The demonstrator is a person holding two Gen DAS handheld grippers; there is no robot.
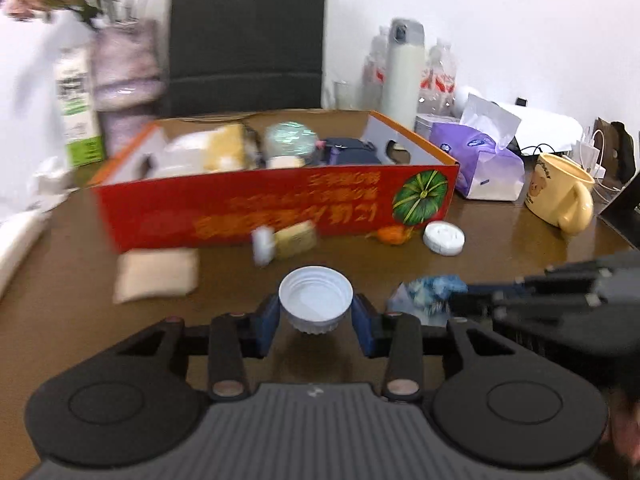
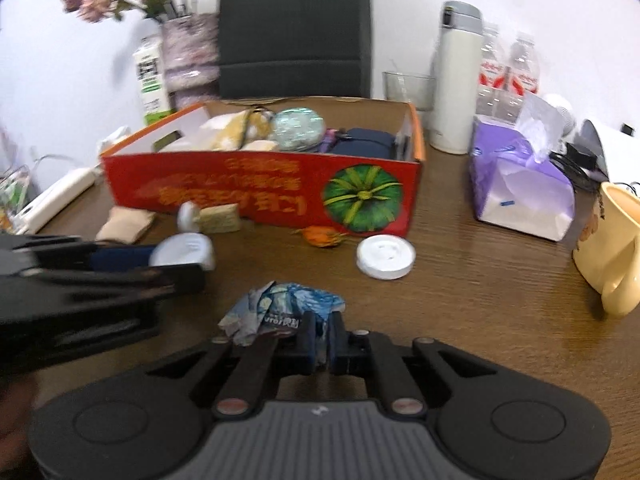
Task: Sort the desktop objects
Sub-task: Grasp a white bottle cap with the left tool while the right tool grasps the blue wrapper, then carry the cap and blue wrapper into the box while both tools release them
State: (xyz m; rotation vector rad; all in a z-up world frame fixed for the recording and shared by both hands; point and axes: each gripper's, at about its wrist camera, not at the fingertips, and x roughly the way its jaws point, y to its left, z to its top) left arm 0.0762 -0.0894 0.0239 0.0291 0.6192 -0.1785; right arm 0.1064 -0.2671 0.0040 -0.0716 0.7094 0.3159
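Two grips show at once, so we take each view in turn. From the left wrist, our left gripper (image 1: 316, 314) has its blue pads against both sides of a white cap (image 1: 316, 300), open side up, raised just above the brown surface (image 1: 80, 320); the jaws stand at a middling width, set by the cap. Ahead sits the red box (image 1: 276, 200), already holding several things, with a beige pouch (image 1: 156, 274), a small tan block (image 1: 296, 236), an orange bit (image 1: 392, 235) and a white disc (image 1: 444, 238) lying loose in front of it. To the right the other gripper enters beside a blue wrapper (image 1: 428, 294). From the right wrist, our right gripper (image 2: 323, 334) is pinched nearly shut on that crumpled wrapper (image 2: 280, 312), which lies on the surface near the camera; only a thin edge of it sits between the pads. The left gripper (image 2: 176, 264) reaches in from the left with the cap (image 2: 184, 250). We judge the risks as follows: the cap is round and held only by its rim, so a tilt or jolt on the way to the box could let it slip out; the wrapper is flimsy and caught by a corner, so it may tear or slide free when lifted; and both grippers sit close together, so moving both toward the box at once could make them collide.
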